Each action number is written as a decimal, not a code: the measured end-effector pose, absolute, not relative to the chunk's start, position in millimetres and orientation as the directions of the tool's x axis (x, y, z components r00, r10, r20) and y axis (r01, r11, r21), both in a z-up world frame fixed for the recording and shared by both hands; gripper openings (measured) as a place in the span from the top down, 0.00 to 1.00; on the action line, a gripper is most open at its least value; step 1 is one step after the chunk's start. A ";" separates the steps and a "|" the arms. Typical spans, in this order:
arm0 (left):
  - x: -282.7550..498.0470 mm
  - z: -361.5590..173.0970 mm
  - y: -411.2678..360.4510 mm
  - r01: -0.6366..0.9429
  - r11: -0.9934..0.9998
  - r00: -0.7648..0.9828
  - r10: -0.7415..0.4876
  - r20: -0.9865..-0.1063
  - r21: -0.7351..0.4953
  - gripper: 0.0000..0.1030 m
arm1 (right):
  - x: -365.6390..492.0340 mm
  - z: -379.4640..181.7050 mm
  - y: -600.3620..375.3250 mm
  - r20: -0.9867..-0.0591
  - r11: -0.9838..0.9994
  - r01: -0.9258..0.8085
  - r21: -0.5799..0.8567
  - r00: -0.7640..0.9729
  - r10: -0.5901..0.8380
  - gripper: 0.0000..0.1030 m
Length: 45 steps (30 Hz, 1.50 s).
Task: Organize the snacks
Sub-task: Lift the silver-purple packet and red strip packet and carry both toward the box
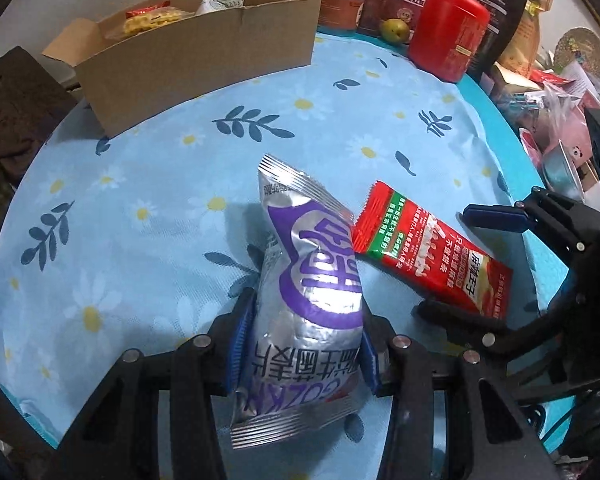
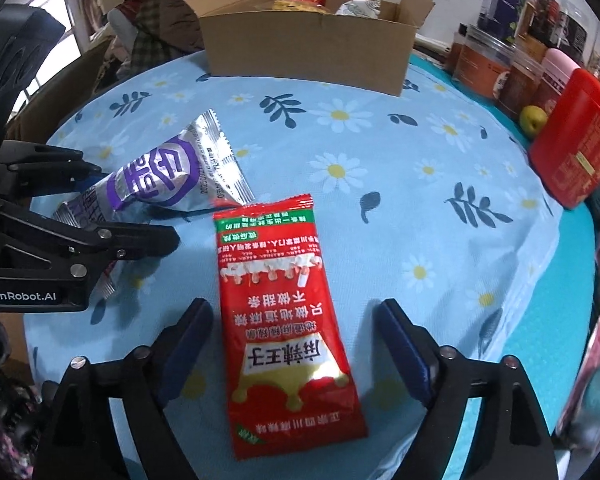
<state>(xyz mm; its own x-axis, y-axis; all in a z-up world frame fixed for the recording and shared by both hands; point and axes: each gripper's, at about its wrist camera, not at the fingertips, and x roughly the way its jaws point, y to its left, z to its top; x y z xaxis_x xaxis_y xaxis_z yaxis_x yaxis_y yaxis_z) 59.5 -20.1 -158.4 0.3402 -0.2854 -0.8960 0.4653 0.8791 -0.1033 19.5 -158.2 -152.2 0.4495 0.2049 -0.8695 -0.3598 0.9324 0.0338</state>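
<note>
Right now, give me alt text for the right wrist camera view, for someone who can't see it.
The right gripper stands open around a red snack packet lying flat on a blue daisy-print tablecloth, pads clear of it. At left, the left gripper is shut on a silver and purple snack bag. An open cardboard box holding snacks sits beyond.

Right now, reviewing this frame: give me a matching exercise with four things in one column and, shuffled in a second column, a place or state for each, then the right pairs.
Things:
1. silver and purple packet
2. red packet
3. cardboard box
4. green fruit

Places or states:
A. lying flat on the cloth between open jaws
B. beside the red canister at the table's edge
C. pinched between the left gripper's pads
D. at the far side, already holding snacks

Pairs: 1-C, 2-A, 3-D, 4-B. The open jaws are those of the right gripper.
</note>
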 end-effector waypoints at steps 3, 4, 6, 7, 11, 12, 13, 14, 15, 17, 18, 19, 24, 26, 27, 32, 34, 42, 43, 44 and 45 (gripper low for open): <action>59.5 -158.6 -22.1 0.463 0.881 0.344 -0.277 -0.897 -0.095 0.56 | 17.9 -152.9 -158.9 -0.864 0.933 -0.357 0.035 0.459 0.208 0.17; 59.4 -158.7 -22.8 0.464 0.881 0.346 -0.274 -0.897 -0.090 0.56 | 16.6 -152.5 -159.6 -0.860 0.935 -0.355 0.030 0.467 0.205 0.24; 60.1 -159.1 -24.9 0.467 0.881 0.354 -0.265 -0.897 -0.075 0.56 | 14.5 -150.2 -161.7 -0.846 0.936 -0.351 0.036 0.488 0.215 0.40; 60.7 -159.3 -25.9 0.467 0.882 0.359 -0.261 -0.896 -0.070 0.56 | 13.9 -149.9 -163.0 -0.841 0.940 -0.340 0.034 0.499 0.211 0.48; 62.9 -160.0 -29.8 0.465 0.884 0.373 -0.243 -0.895 -0.046 0.56 | 11.7 -150.1 -165.3 -0.829 0.945 -0.325 0.030 0.521 0.205 0.51; 63.1 -160.1 -30.1 0.467 0.883 0.377 -0.242 -0.894 -0.043 0.56 | 11.3 -150.2 -165.1 -0.827 0.945 -0.326 0.027 0.525 0.204 0.51; 63.5 -160.3 -30.4 0.468 0.883 0.381 -0.243 -0.892 -0.041 0.56 | 11.0 -150.3 -165.2 -0.825 0.945 -0.326 0.027 0.527 0.205 0.51; 64.1 -160.5 -30.9 0.470 0.882 0.384 -0.246 -0.890 -0.041 0.56 | 11.5 -150.3 -165.8 -0.825 0.945 -0.325 0.029 0.526 0.207 0.51; 64.6 -160.7 -31.4 0.473 0.880 0.386 -0.247 -0.889 -0.040 0.56 | 12.0 -150.3 -166.8 -0.824 0.946 -0.323 0.037 0.525 0.212 0.51; 65.1 -160.9 -30.9 0.476 0.878 0.387 -0.252 -0.887 -0.042 0.56 | 12.8 -149.9 -167.4 -0.825 0.945 -0.323 0.042 0.522 0.215 0.50; 65.7 -161.0 -31.2 0.478 0.878 0.388 -0.254 -0.886 -0.042 0.56 | 13.6 -149.7 -166.3 -0.829 0.944 -0.327 0.041 0.517 0.215 0.49; 65.9 -160.9 -31.6 0.479 0.877 0.390 -0.254 -0.885 -0.041 0.56 | 13.7 -149.6 -165.4 -0.830 0.944 -0.328 0.036 0.516 0.211 0.49; 66.3 -161.6 -33.2 0.482 0.875 0.403 -0.260 -0.877 -0.038 0.56 | 13.5 -150.1 -165.9 -0.829 0.944 -0.328 0.040 0.516 0.215 0.49; 66.5 -161.9 -32.1 0.479 0.876 0.411 -0.276 -0.869 -0.052 0.56 | 13.1 -150.1 -165.8 -0.828 0.944 -0.327 0.037 0.519 0.213 0.49; 66.3 -162.1 -31.4 0.480 0.875 0.415 -0.286 -0.863 -0.059 0.56 | 13.0 -150.2 -165.8 -0.828 0.945 -0.326 0.036 0.520 0.211 0.49; 63.3 -160.5 -25.4 0.467 0.881 0.435 -0.310 -0.845 -0.082 0.62 | 11.8 -148.5 -172.6 -0.819 0.952 -0.298 0.068 0.528 0.224 0.56; 61.5 -157.8 -21.3 0.459 0.880 0.438 -0.345 -0.830 -0.124 0.63 | 12.5 -147.1 -179.3 -0.812 0.944 -0.296 0.143 0.511 0.283 0.56; 48.9 -145.4 -26.6 0.496 0.859 0.435 -0.371 -0.821 -0.125 0.63 | 6.3 -137.1 -198.7 -0.770 0.926 -0.255 0.278 0.517 0.374 0.56; 47.5 -143.4 -26.0 0.498 0.857 0.434 -0.377 -0.818 -0.131 0.63 | 4.5 -134.2 -198.5 -0.767 0.928 -0.255 0.273 0.525 0.370 0.57; 46.1 -141.2 -25.8 0.501 0.855 0.436 -0.381 -0.815 -0.132 0.63 | 2.5 -131.2 -198.0 -0.765 0.930 -0.255 0.266 0.532 0.364 0.57; 44.9 -139.3 -25.9 0.503 0.854 0.440 -0.383 -0.812 -0.131 0.63 | 1.5 -129.5 -197.7 -0.764 0.931 -0.255 0.261 0.535 0.361 0.57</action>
<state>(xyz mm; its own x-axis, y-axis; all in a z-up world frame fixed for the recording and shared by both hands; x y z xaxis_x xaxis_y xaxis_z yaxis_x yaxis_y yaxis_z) 44.9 -25.9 -139.3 0.4396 -0.3832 -0.8124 0.5029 0.8544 -0.1309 1.5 -197.7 -129.5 0.5352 0.3606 -0.7639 -0.2549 0.9311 0.2609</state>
